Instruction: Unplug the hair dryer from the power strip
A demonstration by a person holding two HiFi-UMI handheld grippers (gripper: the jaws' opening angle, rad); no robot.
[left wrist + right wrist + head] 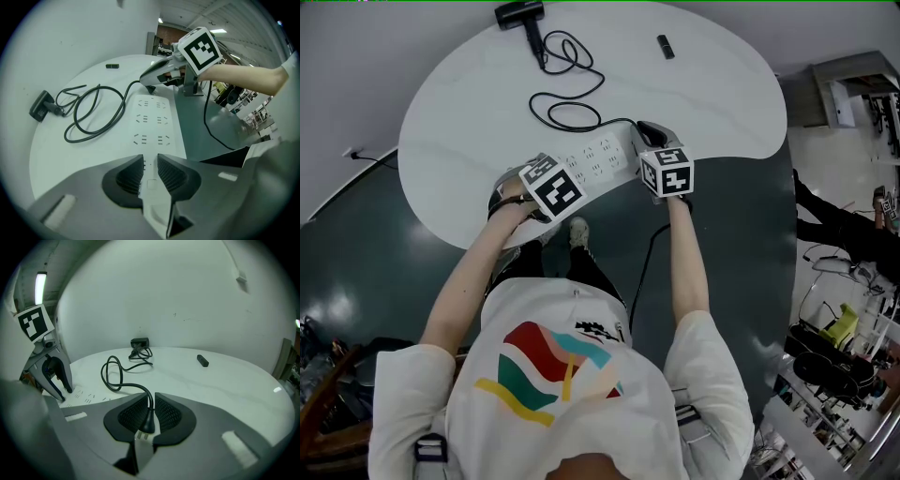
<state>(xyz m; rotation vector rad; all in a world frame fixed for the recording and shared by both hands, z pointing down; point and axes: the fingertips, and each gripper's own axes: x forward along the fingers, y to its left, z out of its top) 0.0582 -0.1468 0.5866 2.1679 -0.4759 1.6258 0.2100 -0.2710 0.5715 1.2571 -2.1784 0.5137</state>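
Table [469,122]: round and white, viewed from above, with a dark floor around it.

Hair dryer [519,13]: black, laid at the far edge of the table, well apart from both grippers.

Cord [567,84]: black, run from the hair dryer in loose loops across the middle of the table and ended in the plug near the near edge.

Power strip [598,159]: white and flat, laid slantwise just inside the near edge. Rows of empty sockets are shown on its top face.

Plug [148,420]: black, clamped between the pads of the right gripper [150,401] at the strip's right end. Its metal prongs are seen bare beneath the plug body. Whether they are fully clear of the socket cannot be told.

Left gripper [150,161]: pointed steeply down at the strip's left end. Its jaws are set narrowly apart, with the tips placed on the strip's top face, and the strip is seen through the gap between the pads.

Small black oblong object [665,46]: laid alone near the far right edge of the table, well apart from the cord.

Person: dressed in a white T-shirt with a coloured print. Both bare forearms are stretched forward to the grippers.
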